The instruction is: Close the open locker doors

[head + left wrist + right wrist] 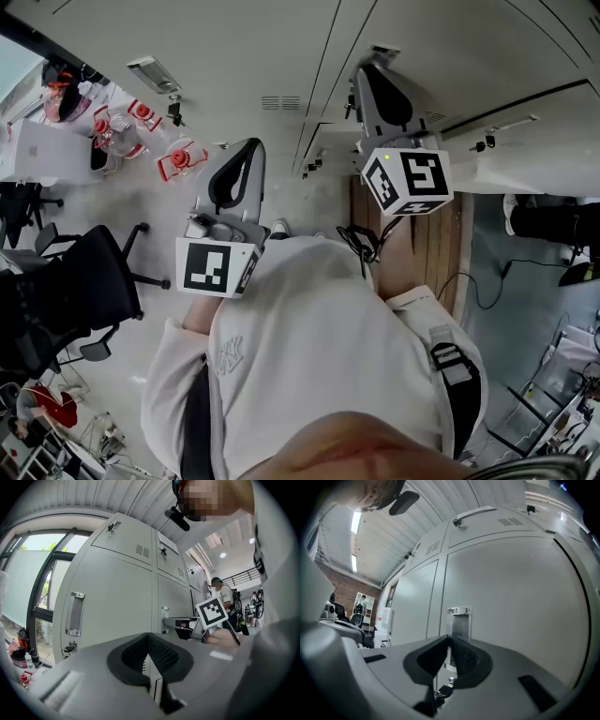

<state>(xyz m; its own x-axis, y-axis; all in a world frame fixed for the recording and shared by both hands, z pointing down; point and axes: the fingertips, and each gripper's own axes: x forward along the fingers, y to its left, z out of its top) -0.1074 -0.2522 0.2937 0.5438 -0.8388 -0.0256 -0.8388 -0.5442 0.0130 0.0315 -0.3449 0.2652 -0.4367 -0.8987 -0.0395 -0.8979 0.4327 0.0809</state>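
Observation:
A bank of pale grey lockers (281, 47) fills the top of the head view, and every door I can see lies flush. My left gripper (251, 145) is shut on nothing, held a little off the locker face. In the left gripper view its pads (150, 639) meet in front of a door with a recessed chrome handle (75, 613) and a key (70, 646). My right gripper (372, 67) is also shut and empty, with its tips close to the lockers. In the right gripper view it (449, 641) points at a door's chrome handle (458, 620), with a key (450, 681) below.
A black office chair (84, 281) stands to my left. Behind it is a white table (37, 150) with red and white items. A tall window (33, 588) adjoins the lockers. Cables (487, 281) lie on the floor at the right. A person (220, 592) stands far down the locker row.

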